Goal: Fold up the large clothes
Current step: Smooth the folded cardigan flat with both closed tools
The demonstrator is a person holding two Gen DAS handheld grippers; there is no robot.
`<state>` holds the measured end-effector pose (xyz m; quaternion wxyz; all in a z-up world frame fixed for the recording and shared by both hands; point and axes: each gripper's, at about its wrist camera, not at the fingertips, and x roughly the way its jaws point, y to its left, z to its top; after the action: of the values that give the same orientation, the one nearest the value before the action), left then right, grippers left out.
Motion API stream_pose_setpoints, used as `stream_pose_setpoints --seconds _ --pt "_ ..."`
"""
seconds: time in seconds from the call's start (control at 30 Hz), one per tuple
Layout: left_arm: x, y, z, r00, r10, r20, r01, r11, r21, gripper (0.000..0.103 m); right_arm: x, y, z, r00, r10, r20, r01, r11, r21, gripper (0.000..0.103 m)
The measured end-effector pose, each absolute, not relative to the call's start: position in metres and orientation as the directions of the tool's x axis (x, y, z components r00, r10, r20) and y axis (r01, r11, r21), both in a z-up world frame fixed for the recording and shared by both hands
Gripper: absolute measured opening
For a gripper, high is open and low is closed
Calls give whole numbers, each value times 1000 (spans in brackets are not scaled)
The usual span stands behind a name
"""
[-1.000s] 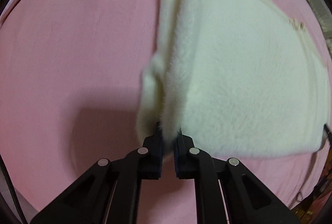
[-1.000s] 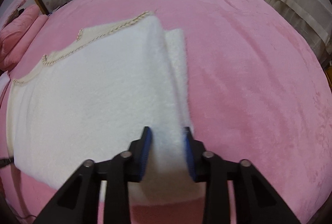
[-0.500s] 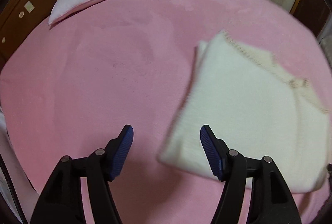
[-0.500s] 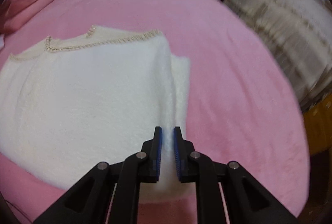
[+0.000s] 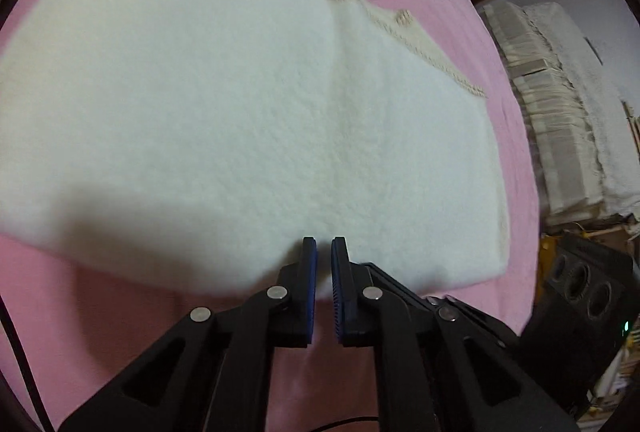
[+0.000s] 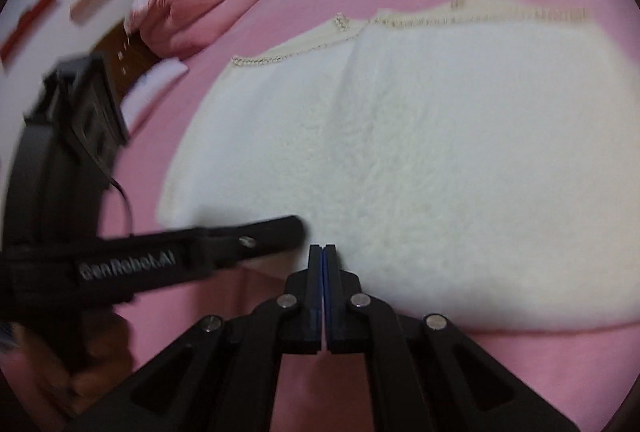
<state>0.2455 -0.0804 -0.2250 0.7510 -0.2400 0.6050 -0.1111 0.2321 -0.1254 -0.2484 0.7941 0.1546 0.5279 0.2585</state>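
Pink bedspread [image 5: 100, 312] fills both views, with the folded white fleece garment [image 5: 240, 120] lying flat across it. At its near edge, the left gripper [image 5: 324, 252] and right gripper [image 6: 324, 252] have just closed, both empty.

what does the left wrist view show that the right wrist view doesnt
Only the left wrist view: a stack of folded cream bedding and a black box with round holes at right.

Only the right wrist view: rolled pink quilts at the bed's head, and the left tool seen from the side.

Both: the folded fluffy white garment with braided cream trim lying on the pink bedspread.
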Motion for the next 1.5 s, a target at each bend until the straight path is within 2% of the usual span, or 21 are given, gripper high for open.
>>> stream_pose_setpoints --seconds 0.1,0.23,0.3,0.37,0.43,0.5,0.57,0.6,0.63,0.73,0.8,0.87,0.93,1.0,1.07,1.2,1.33,1.5 --pt "254 -74 -245 221 -452 -864 -189 849 -493 5 240 -134 -267 283 606 -743 -187 795 577 0" --pt "243 -45 -247 250 -372 -894 -239 871 -429 3 245 -155 -269 307 560 -769 -152 827 541 0" --pt "236 -25 -249 279 -301 -912 -249 895 -371 2 243 -182 -267 358 441 -823 -127 896 424 0" --pt "223 7 -243 289 -139 -947 -264 939 -218 1 234 -221 -268 391 369 -843 -61 924 377 0" --pt "216 37 -243 283 -32 -959 -306 944 -122 1 222 -263 -264 426 225 -876 12 967 254 0" --pt "210 64 -243 304 8 -953 -359 927 -106 1 213 -297 -258 449 41 -893 81 993 86 0" --pt "209 76 -243 324 -26 -946 -407 898 -164 1 209 -319 -251 443 -180 -878 210 973 -94 0" --pt "210 78 -245 318 -13 -948 -425 892 -155 1 209 -327 -250 403 -288 -869 292 940 -176 0" --pt "212 71 -245 309 25 -951 -432 894 -117 1 206 -339 -248 391 -298 -871 342 925 -163 0" --pt "212 31 -233 314 108 -943 -401 916 -28 2 189 -340 -226 506 -153 -849 338 940 32 0" --pt "208 4 -220 347 4 -938 -359 924 -129 2 185 -314 -208 563 -42 -825 230 967 107 0" --pt "205 -28 -216 356 -113 -928 -305 924 -229 3 188 -278 -203 566 183 -804 81 958 275 0" --pt "210 -63 -217 341 -157 -927 -254 934 -251 5 192 -235 -218 469 449 -760 -33 869 493 0" --pt "214 -74 -224 327 -209 -921 -239 925 -295 8 193 -198 -236 390 576 -718 -92 800 592 0" --pt "225 -93 -235 295 -278 -914 -228 909 -350 8 196 -171 -251 341 618 -709 -119 776 619 0" --pt "243 -105 -254 251 -399 -882 -183 875 -448 8 213 -152 -277 322 614 -721 -107 780 616 0" --pt "251 -96 -247 263 -408 -875 -156 877 -455 8 240 -169 -281 374 621 -689 -57 757 651 0" --pt "285 -90 -239 301 -410 -861 -127 878 -462 8 289 -163 -283 360 620 -697 -79 765 639 0"
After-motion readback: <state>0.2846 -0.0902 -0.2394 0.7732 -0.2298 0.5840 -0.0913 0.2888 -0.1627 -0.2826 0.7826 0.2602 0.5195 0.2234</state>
